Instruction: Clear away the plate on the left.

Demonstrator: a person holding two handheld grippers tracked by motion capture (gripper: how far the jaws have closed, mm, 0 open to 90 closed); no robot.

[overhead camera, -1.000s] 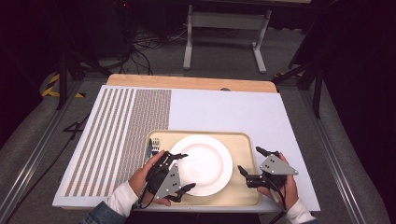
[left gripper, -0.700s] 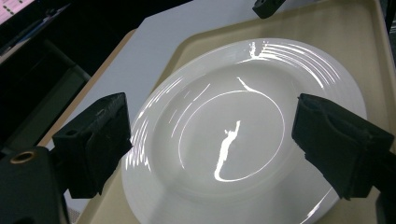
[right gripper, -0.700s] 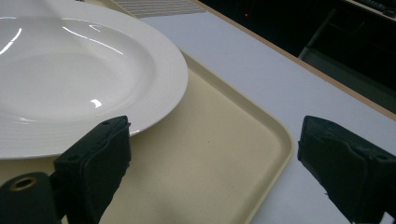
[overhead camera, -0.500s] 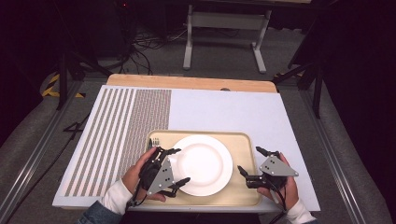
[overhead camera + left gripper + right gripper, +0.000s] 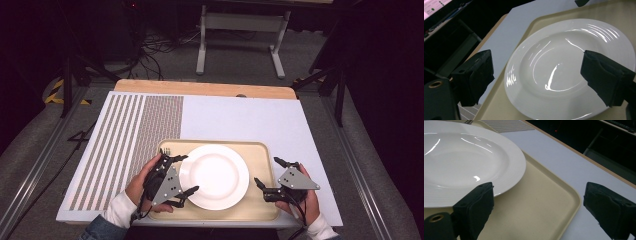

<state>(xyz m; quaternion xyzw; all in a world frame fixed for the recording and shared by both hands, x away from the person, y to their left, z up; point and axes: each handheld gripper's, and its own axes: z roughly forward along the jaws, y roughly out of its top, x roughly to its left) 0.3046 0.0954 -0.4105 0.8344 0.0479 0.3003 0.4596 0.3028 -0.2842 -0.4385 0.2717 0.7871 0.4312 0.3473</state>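
A white plate (image 5: 214, 176) rests on a beige tray (image 5: 260, 160) near the table's front edge. My left gripper (image 5: 190, 173) is open at the plate's left rim, one jaw on each side of that rim. In the left gripper view the plate (image 5: 564, 70) lies between and beyond the two spread jaws of the left gripper (image 5: 536, 72). My right gripper (image 5: 266, 170) is open over the tray's right edge, clear of the plate. In the right gripper view its jaws stand either side of the tray rim (image 5: 571, 195). Fork tines (image 5: 165, 151) poke out beside the left gripper.
The tray sits on a white mat (image 5: 240, 120) whose left part is grey-striped (image 5: 125, 140). A wooden table edge (image 5: 200, 89) runs along the back. Beyond it stand a metal stand (image 5: 240, 30) and cables on a dark floor.
The left gripper has shifted slightly away from the person along the plate's left rim. The right gripper and the plate have stayed put.
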